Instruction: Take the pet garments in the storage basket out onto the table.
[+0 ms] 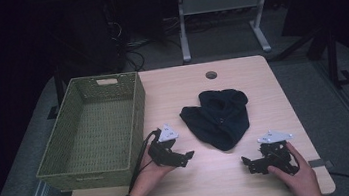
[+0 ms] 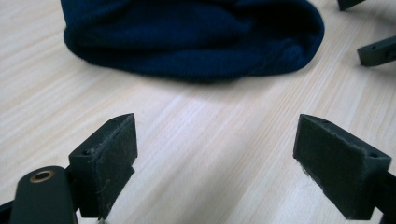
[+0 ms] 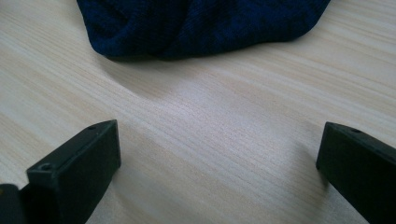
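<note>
A dark navy knitted cloth (image 1: 219,115) lies crumpled in the middle of the light wooden table (image 1: 240,77). My left gripper (image 1: 188,157) rests low on the table just left of the cloth's near end, jaws spread wide with nothing between them. In the left gripper view the cloth (image 2: 191,37) lies ahead of my open left gripper (image 2: 215,158). My right gripper (image 1: 247,163) sits near the front right of the table, open and empty, a short way from the cloth. The right gripper view has the cloth (image 3: 201,25) beyond the open right gripper (image 3: 219,163).
A green woven basket (image 1: 97,130), empty inside, stands on the table's left side. A round cable hole (image 1: 211,75) is near the far edge. Desk legs and cables (image 1: 181,26) stand on the floor behind the table.
</note>
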The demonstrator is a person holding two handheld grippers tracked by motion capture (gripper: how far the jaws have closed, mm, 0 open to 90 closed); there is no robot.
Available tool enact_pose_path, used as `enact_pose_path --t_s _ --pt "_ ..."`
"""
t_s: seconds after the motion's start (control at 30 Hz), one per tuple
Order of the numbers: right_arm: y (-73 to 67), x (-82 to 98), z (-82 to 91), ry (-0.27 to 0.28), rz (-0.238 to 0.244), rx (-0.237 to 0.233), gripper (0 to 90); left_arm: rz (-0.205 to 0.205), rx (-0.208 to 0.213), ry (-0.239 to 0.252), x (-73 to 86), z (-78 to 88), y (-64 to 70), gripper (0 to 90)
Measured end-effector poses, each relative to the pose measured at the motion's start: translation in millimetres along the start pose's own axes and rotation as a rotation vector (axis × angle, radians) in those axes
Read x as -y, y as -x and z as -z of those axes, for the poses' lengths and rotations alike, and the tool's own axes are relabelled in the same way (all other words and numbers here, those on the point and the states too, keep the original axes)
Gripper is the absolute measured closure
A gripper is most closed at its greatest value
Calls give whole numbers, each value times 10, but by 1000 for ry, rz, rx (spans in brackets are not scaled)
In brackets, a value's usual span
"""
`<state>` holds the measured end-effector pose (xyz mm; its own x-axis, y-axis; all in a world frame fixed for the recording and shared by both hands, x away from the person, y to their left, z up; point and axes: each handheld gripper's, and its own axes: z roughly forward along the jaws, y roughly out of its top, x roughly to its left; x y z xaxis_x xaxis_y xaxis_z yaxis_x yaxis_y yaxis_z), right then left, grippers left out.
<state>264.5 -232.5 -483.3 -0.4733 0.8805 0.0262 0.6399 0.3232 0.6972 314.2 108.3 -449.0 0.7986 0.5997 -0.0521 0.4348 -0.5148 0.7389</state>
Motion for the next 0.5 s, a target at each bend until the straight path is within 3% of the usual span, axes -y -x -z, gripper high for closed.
enact_pose_path --t_s 0.27,0.5 --pt "0 0 0 0 1 0 0 -20 -14 -58 118 -107 31 129" --pt "0 0 0 0 -1 -1 0 -22 -38 -61 202 -167 34 128"
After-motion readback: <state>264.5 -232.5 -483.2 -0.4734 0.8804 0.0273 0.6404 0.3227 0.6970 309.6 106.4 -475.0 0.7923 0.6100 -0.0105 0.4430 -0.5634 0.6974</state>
